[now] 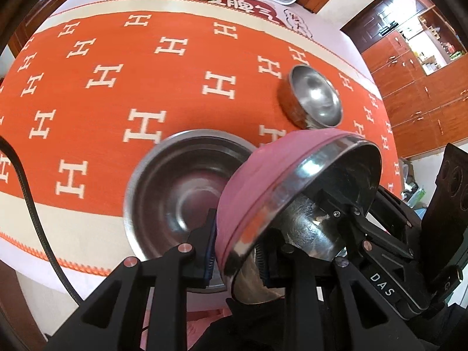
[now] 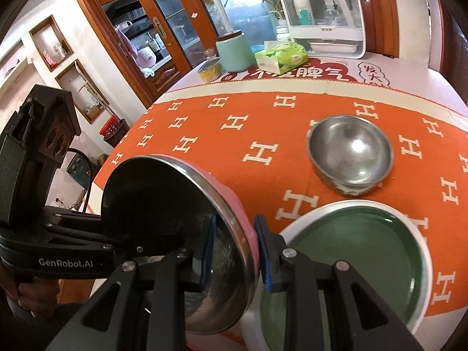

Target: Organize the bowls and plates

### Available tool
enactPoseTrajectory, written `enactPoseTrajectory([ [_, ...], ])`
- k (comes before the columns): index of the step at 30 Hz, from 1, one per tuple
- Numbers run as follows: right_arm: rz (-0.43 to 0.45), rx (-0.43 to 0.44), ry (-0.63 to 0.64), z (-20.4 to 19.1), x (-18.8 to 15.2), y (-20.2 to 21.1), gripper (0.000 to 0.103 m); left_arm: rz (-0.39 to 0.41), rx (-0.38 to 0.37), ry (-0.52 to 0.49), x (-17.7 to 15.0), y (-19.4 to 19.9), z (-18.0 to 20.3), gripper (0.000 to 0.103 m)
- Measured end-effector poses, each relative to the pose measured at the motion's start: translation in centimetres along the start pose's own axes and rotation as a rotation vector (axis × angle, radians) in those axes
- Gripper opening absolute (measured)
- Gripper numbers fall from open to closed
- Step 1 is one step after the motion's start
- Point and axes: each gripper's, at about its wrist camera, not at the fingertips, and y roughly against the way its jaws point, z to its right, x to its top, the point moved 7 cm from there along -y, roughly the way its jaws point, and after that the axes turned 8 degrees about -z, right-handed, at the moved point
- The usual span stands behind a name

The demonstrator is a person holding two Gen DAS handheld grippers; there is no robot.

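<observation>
A pink-sided steel bowl [image 1: 263, 181] is held on edge above the table's near edge. My left gripper [image 1: 237, 248] is shut on its rim, and my right gripper [image 2: 234, 251] is shut on the rim of the same bowl [image 2: 187, 245] from the other side. The right gripper's body [image 1: 389, 248] shows at the right of the left wrist view; the left gripper's body [image 2: 44, 234] shows at the left of the right wrist view. A steel plate [image 1: 172, 193] lies under the bowl on the left. A small steel bowl [image 1: 316, 96] [image 2: 351, 152] stands further back. A green plate [image 2: 351, 257] lies at the near right.
An orange cloth with white H marks [image 2: 234, 134] covers the table. At the far edge stand a mint canister [image 2: 235, 52], a green tissue pack [image 2: 280, 57], a yellow tin [image 2: 209, 70] and a white dish box [image 2: 324, 14]. Wooden cabinets [image 1: 424, 87] stand beyond.
</observation>
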Motion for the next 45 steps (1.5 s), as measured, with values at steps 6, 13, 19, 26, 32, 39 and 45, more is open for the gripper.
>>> enactPoseTrajectory([
  [6, -0.062, 0.011, -0.015, -1.6, -0.1, -2.5, 0.027, -0.071, 0.036, -0.02, 0.3, -0.6, -2.7, 0.022],
  [13, -0.089, -0.02, -0.048, -2.7, -0.7, -4.2, 0.03, -0.134, 0.085, -0.103, 0.6, -1.4, -4.5, 0.022],
  [19, -0.092, -0.11, -0.08, -3.2, -1.4, -4.8, 0.03, -0.159, 0.117, -0.174, 1.0, -1.8, -4.9, 0.022],
  [26, -0.07, -0.154, -0.145, -2.8, -1.9, -4.4, 0.04, -0.15, 0.129, -0.259, 1.3, -1.5, -4.6, 0.022],
  [32, -0.055, -0.201, -0.167, -2.8, -2.2, -4.0, 0.044, -0.137, 0.134, -0.297, 1.4, -1.2, -4.4, 0.022],
  [39, -0.019, -0.26, -0.143, -3.6, -1.6, -3.3, 0.045, -0.076, 0.135, -0.345, 2.1, 0.1, -3.9, 0.025],
  [45, 0.04, -0.301, -0.116, -4.4, -0.6, -2.5, 0.046, -0.024, 0.102, -0.393, 2.6, 1.1, -3.1, 0.026],
])
